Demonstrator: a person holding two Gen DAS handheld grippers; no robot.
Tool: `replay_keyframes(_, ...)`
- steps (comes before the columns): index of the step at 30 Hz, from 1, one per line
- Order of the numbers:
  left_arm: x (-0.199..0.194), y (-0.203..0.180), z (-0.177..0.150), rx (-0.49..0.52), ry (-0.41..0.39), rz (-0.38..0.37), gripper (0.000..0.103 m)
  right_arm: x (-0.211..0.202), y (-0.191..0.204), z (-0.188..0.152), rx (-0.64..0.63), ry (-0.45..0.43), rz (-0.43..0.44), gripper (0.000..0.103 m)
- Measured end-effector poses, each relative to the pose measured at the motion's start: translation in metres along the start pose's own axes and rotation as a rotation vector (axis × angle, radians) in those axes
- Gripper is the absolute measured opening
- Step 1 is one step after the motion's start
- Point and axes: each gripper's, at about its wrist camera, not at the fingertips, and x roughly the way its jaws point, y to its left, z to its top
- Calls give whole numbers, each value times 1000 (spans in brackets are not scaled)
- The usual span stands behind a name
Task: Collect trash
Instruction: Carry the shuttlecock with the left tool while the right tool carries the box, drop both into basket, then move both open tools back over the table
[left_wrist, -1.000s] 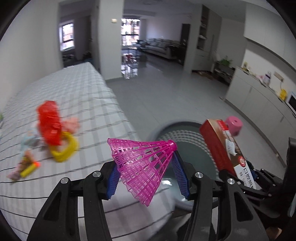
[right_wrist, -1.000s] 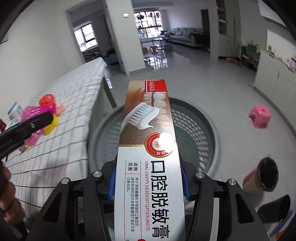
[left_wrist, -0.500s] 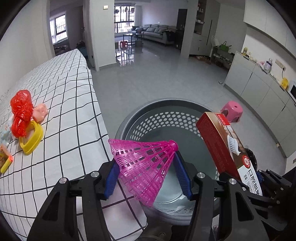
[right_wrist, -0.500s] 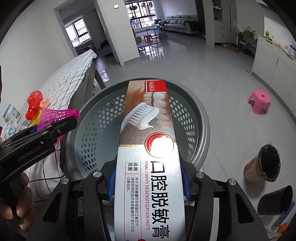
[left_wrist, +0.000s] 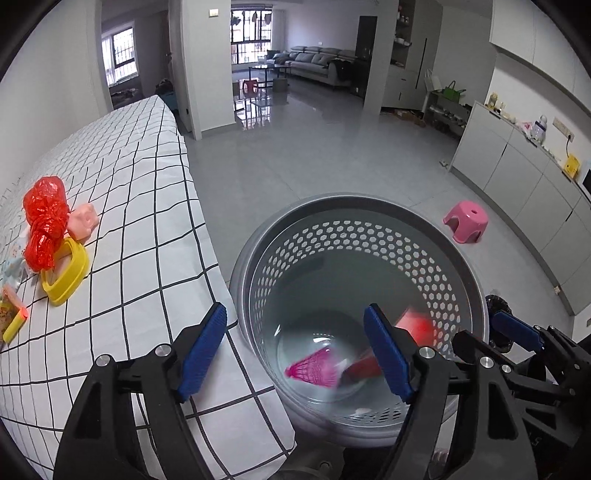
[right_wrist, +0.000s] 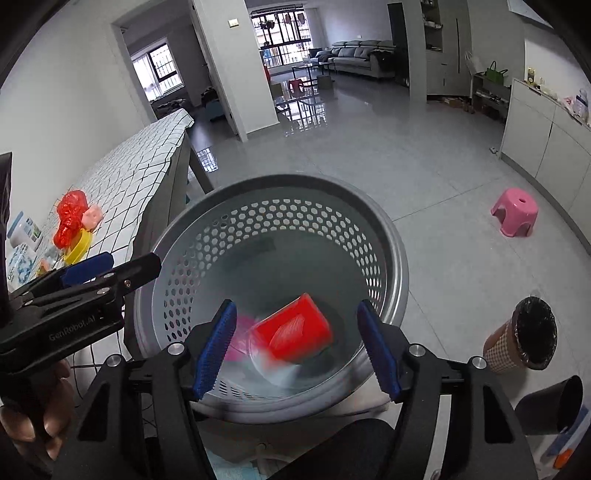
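L gripper & R gripper: fingers apart, nothing held. Shuttlecock + red box blurred inside basket.

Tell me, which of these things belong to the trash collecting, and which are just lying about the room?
Part of the job:
- grey basket, taking the trash
- pink shuttlecock and red toothpaste box, inside it
- red plastic wrap, yellow ring and pink lump on the checked table, probably next
- left gripper, right gripper, both open

Just lying about:
- pink stool
- brown paper cup
- sofa

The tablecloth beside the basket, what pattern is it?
White tablecloth with a black grid of squares, clearest in the left wrist view.
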Motion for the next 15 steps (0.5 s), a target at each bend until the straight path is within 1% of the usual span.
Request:
replay_keyframes(9, 1, 4, -3, -6, 8, -6, 75, -1, -4, 0, 10, -1, 2, 65)
replay_keyframes(15, -5, 11, -5, -18, -1, 1, 75, -2, -2, -2, 3, -1, 5, 65)
